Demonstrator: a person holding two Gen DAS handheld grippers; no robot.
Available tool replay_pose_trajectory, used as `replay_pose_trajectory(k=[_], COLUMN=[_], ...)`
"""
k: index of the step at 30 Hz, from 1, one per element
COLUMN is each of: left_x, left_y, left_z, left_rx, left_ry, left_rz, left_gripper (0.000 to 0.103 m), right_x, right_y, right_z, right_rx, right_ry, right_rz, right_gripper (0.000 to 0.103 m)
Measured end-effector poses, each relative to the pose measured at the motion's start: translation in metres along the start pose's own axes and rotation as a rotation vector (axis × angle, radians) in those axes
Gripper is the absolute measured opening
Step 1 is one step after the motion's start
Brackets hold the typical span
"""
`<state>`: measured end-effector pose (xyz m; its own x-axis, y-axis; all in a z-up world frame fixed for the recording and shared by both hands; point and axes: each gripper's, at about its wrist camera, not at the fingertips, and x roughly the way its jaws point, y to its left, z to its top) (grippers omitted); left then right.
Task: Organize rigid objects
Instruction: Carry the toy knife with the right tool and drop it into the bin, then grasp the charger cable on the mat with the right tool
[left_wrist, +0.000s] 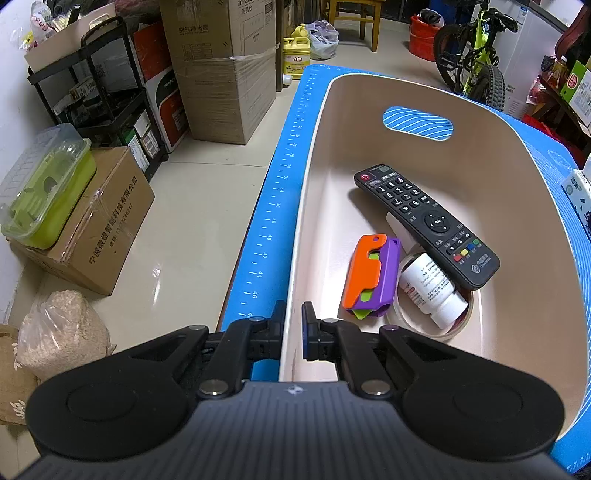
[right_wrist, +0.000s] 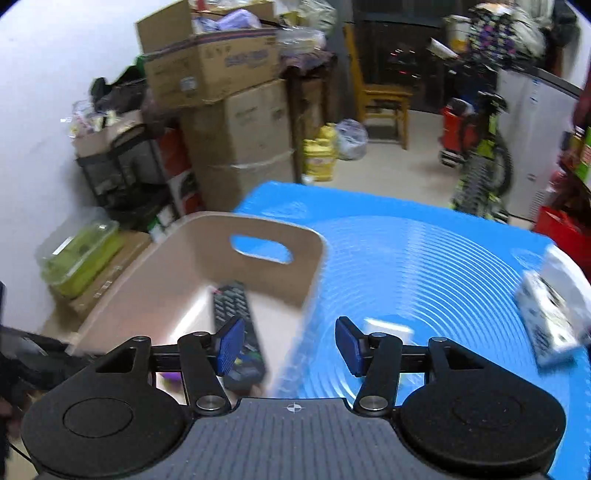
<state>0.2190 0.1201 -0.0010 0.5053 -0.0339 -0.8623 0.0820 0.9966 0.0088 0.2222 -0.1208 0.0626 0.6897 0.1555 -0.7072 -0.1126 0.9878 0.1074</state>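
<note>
The left hand-held gripper (left_wrist: 293, 314) is clamping its jaws on the near rim of the beige plastic bin (left_wrist: 517, 229), which is sitting on the blue-matted worktop (right_wrist: 424, 258). Inside are lying a black remote control (left_wrist: 424, 221), an orange-and-purple plastic toy (left_wrist: 369, 273) and a white pill bottle (left_wrist: 430, 291). The right hand-held gripper (right_wrist: 291, 345) is hanging with jaws apart and empty above the bin's edge.

Remote (left_wrist: 424, 225), bottle (left_wrist: 432, 291), tape roll (left_wrist: 458, 325) in bin (left_wrist: 517, 206); bin on mat (left_wrist: 280, 177)

Each hand-held gripper, left (left_wrist: 293, 314) and right (right_wrist: 290, 341), has a ribbed grey body with a small crosshair mark, two round black discs, black linkage arms with silver screws, and blue-padded fingers (right_wrist: 231, 345).
</note>
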Motion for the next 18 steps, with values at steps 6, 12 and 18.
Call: replay_pose_trajectory(k=[6,12,18], left_x=[0.000,0.000,0.001], left_y=[0.000,-0.001,-0.001], left_z=[0.000,0.000,0.000], left_rx=[0.001,0.004,0.009], left_ry=[0.000,0.001,0.001], left_rz=[0.001,0.003,0.009], left_gripper=[0.009,0.009,0.009], right_x=[0.016,0.042,0.071], right_y=[-0.028,-0.039,-0.046], right_z=[-0.039,-0.069,-0.088], right_rx=[0.032,0.018,0.033], right_ry=[0.046,0.056,0.089], right_rz=[-0.050,-0.059,-0.044], right_gripper=[0.064,0.063,0.063])
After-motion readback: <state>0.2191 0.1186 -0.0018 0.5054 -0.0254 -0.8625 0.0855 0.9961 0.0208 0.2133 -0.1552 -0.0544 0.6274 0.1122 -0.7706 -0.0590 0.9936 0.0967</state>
